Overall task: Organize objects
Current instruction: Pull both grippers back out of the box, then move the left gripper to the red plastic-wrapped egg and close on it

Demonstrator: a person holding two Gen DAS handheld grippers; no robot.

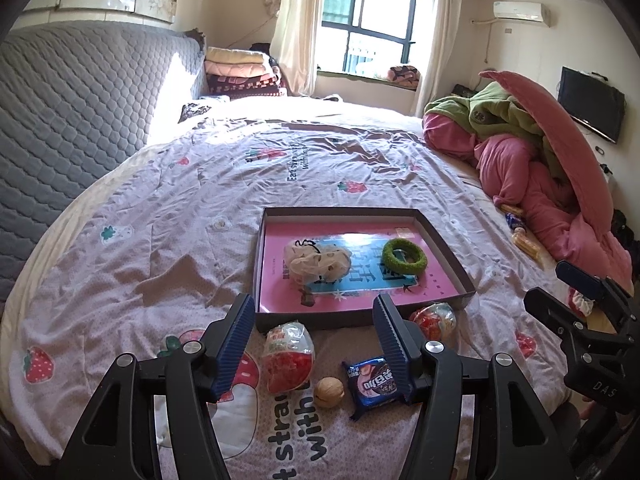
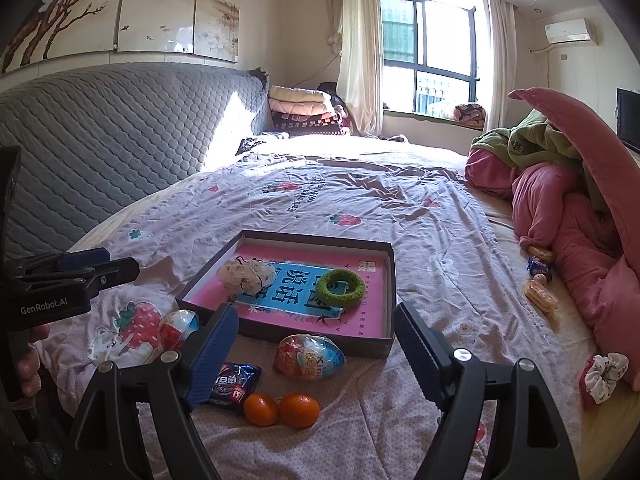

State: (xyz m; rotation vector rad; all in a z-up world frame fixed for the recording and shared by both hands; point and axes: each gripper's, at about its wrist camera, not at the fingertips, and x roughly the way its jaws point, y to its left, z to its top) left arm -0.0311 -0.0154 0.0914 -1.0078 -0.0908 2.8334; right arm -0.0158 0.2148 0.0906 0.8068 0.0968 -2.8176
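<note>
A shallow box [image 1: 448, 248] [image 2: 390, 304] with a pink bottom lies on the bed. In it are a cream scrunchie [image 1: 316, 260] [image 2: 246, 274] and a green ring [image 1: 404, 255] [image 2: 340, 287]. In front of it lie two foil eggs [image 1: 288, 356] [image 1: 436, 320] [image 2: 308, 356] [image 2: 178, 328], a blue cookie pack [image 1: 374, 382] [image 2: 232, 386], a walnut [image 1: 329, 392] and two tangerines [image 2: 260, 409] [image 2: 299, 410]. My left gripper [image 1: 316, 312] is open and empty above the egg and pack. My right gripper [image 2: 316, 316] is open and empty above the other egg.
A pink and green duvet heap [image 1: 532, 160] [image 2: 568, 200] lies at the right. Snack packs [image 1: 520, 232] [image 2: 540, 280] lie beside it. A floral scrunchie [image 2: 604, 376] lies at the right bed edge. A grey quilted headboard [image 1: 72, 112] stands left.
</note>
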